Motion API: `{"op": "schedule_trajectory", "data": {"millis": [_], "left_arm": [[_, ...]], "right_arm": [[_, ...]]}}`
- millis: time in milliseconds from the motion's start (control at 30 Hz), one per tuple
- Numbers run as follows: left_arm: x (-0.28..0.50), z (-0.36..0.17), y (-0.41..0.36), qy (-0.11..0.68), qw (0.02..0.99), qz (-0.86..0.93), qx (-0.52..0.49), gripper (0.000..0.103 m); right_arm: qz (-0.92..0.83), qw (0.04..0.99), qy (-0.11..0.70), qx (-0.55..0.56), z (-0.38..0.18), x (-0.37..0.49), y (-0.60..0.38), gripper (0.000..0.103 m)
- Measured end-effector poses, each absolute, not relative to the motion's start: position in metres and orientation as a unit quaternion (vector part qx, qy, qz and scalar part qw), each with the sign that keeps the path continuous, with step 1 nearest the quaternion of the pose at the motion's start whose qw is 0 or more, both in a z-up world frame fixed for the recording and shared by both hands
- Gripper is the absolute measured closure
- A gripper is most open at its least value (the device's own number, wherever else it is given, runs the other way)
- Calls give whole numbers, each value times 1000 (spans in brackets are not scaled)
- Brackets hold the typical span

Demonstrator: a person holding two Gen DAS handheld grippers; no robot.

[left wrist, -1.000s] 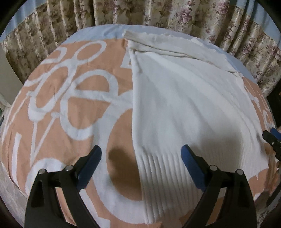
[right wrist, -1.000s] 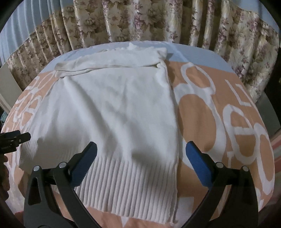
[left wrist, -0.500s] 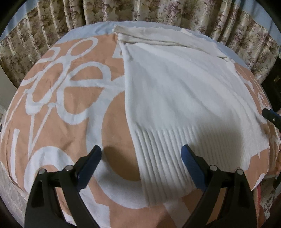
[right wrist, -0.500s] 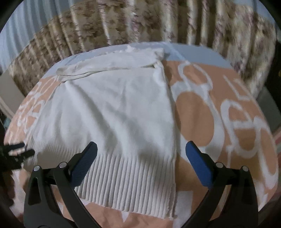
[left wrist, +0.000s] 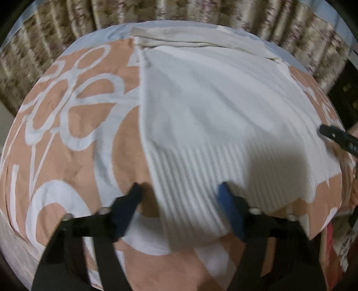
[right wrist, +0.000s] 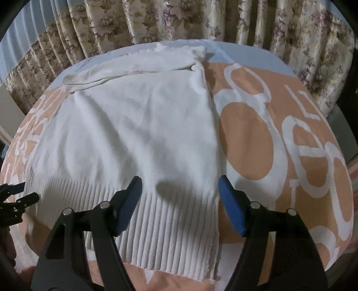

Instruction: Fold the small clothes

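Observation:
A white knit sweater (left wrist: 212,112) lies flat on an orange and white patterned cloth (left wrist: 73,143), sleeves folded across its top and the ribbed hem (right wrist: 161,223) nearest me. My left gripper (left wrist: 180,194) is open and empty, its jaws straddling the hem's left corner. My right gripper (right wrist: 180,190) is open and empty, its jaws straddling the hem's right corner. The right gripper's tip shows at the right edge of the left wrist view (left wrist: 335,138). The left gripper shows at the left edge of the right wrist view (right wrist: 15,201).
Floral curtains (right wrist: 201,20) hang close behind the table. The cloth's front edge (right wrist: 156,277) drops off just below the hem. Dark furniture (left wrist: 344,94) stands at the right.
Both grippers have moved forward and lower toward the hem's two corners. Their jaws now stand narrower than before. The left wrist view is motion-blurred.

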State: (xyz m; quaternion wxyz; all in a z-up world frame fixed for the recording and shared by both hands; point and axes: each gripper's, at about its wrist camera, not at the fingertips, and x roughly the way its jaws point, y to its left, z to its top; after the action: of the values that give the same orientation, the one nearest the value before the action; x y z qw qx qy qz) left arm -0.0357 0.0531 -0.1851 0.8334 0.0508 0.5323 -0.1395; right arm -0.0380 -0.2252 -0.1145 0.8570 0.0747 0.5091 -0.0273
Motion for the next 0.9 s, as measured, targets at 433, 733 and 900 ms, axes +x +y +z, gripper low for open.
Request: {"op": "schedule_trajectory", "data": {"millis": [433, 733, 900], "left_arm": [[-15, -165, 41, 527, 831, -172, 36, 88], [-2, -165, 24, 516, 837, -174, 50, 88], [1, -162, 25, 515, 838, -177, 47, 88]], "right_arm": [[9, 841, 539, 45, -114, -51, -229, 35], [28, 814, 576, 75, -128, -66, -240, 69], [58, 815, 571, 82, -122, -56, -233, 92]]}}
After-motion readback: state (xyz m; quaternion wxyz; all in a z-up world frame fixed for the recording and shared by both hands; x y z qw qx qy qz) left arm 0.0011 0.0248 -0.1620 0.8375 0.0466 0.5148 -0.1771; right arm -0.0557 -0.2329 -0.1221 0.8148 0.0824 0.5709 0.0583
